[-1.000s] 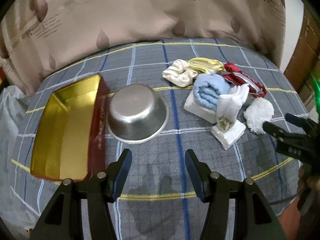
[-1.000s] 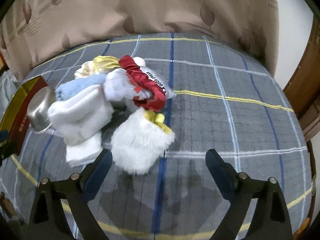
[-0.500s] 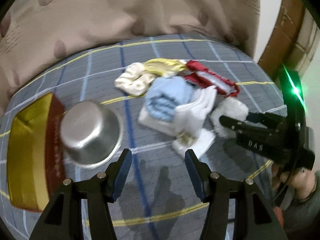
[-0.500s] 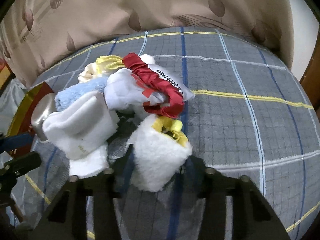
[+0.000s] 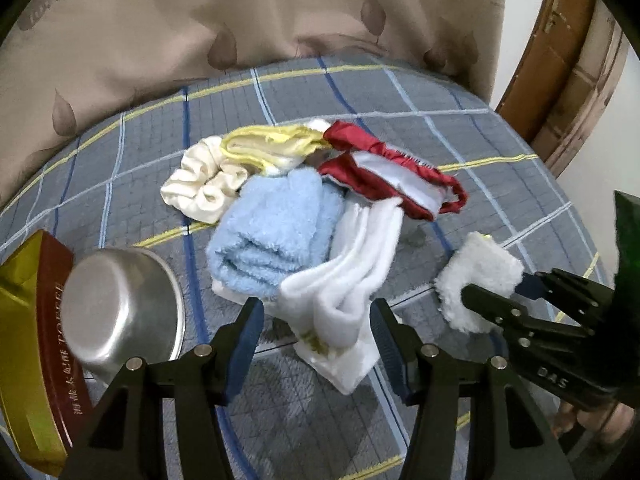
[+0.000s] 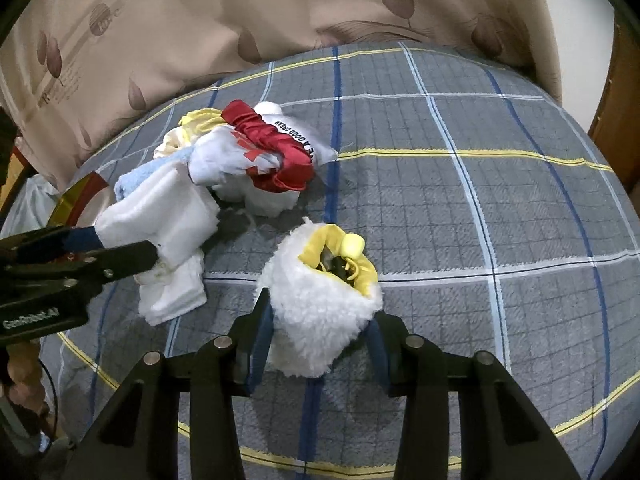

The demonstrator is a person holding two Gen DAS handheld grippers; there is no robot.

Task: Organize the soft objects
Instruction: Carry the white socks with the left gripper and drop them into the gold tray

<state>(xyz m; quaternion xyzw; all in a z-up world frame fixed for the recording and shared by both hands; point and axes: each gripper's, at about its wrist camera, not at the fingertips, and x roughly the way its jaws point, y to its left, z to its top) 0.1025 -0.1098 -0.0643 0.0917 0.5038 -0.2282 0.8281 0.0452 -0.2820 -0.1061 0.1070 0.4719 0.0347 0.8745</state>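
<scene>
While clamped: right tool (image 6: 318,332), fluffy pouch (image 6: 316,312)

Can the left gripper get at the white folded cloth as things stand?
Probably yes. The left gripper is open with the white folded cloth lying right between its fingers, nothing over it; the right gripper is off to the side, shut on the fluffy pouch.

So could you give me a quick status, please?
Right gripper shut on fluffy white yellow-lined pouch. Left gripper open over folded white cloth. Nothing blocking.
</scene>
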